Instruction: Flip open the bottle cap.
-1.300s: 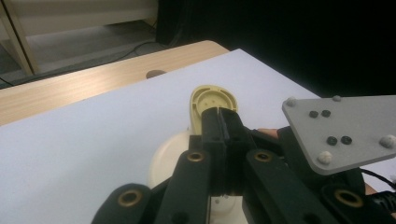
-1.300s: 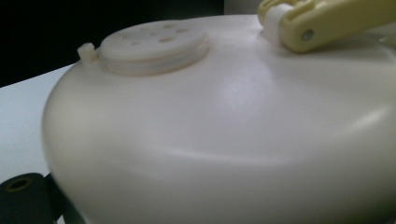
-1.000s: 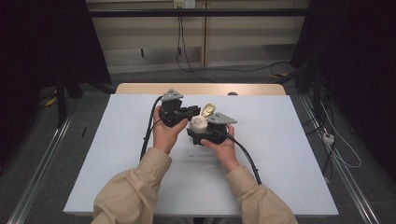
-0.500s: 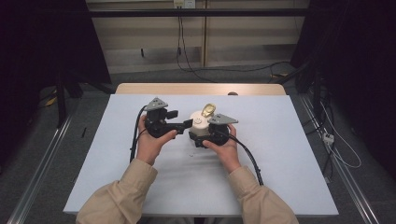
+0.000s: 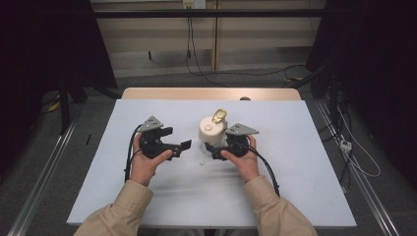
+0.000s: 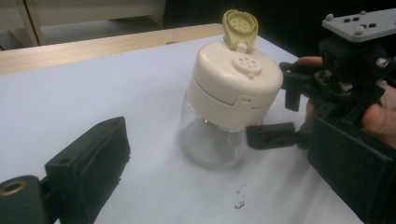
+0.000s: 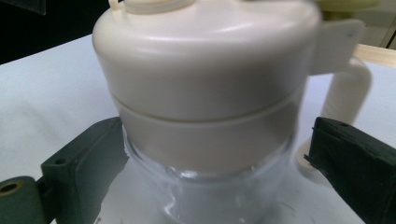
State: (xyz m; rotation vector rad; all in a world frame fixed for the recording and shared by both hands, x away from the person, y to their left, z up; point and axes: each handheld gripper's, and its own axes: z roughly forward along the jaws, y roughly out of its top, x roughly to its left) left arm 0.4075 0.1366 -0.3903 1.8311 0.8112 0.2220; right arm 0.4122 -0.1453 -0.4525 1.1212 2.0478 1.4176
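Note:
A clear glass shaker jar (image 5: 210,132) with a cream lid stands mid-table, and its yellow flip cap (image 5: 219,116) is tipped up and open. My right gripper (image 5: 214,147) is shut on the jar's glass body (image 7: 205,186), one jaw on each side just under the lid. In the left gripper view the jar (image 6: 224,102) stands ahead, with the right gripper (image 6: 327,107) at its right. My left gripper (image 5: 177,138) is to the left of the jar, clear of it. Its jaws have just been opening and stand open (image 6: 219,184) with nothing between them.
A few dark specks (image 5: 201,162) lie on the white tabletop (image 5: 295,187) in front of the jar. A wooden strip (image 5: 211,93) runs along the table's far edge. Cables trail from both grippers towards the near edge.
My left gripper has drawn back to the left and lower, away from the jar's lid, and its jaws have parted. The right gripper has stayed at the jar.

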